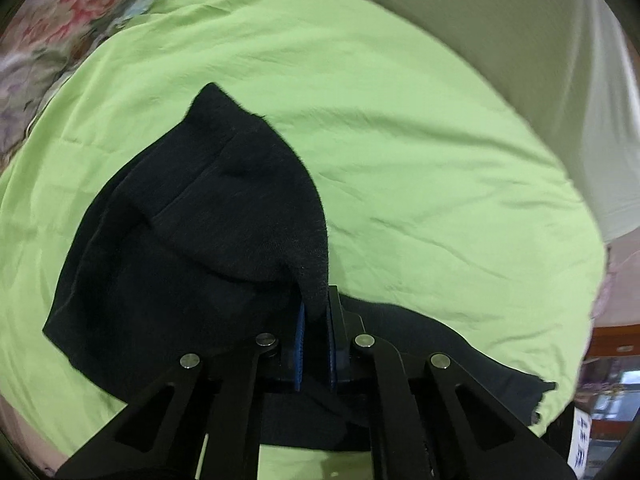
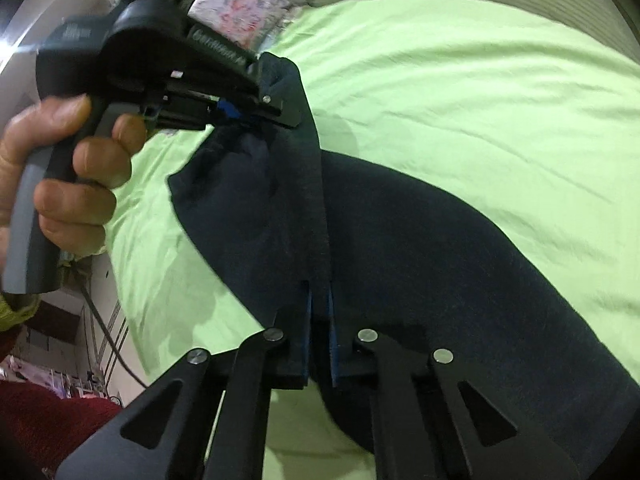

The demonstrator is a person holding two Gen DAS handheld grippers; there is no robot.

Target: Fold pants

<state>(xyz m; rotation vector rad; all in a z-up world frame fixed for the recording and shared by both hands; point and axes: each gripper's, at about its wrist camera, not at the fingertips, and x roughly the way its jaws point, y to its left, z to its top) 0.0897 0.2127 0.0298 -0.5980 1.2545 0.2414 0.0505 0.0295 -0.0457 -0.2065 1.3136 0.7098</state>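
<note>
Dark navy pants (image 1: 192, 240) lie partly lifted over a light green sheet (image 1: 400, 152). My left gripper (image 1: 316, 308) is shut on an edge of the pants, which drape away to the left. My right gripper (image 2: 319, 300) is shut on another edge of the pants (image 2: 440, 260); the fabric stretches up from it to the left gripper (image 2: 256, 116), seen at the upper left in a person's hand. The rest of the pants trails to the right on the sheet (image 2: 480, 92).
A floral quilt (image 1: 60, 24) lies at the bed's far left. A pale wall or headboard (image 1: 520, 32) curves along the far side. The bed's edge and a room with a cable (image 2: 108, 332) lie at the lower left of the right wrist view.
</note>
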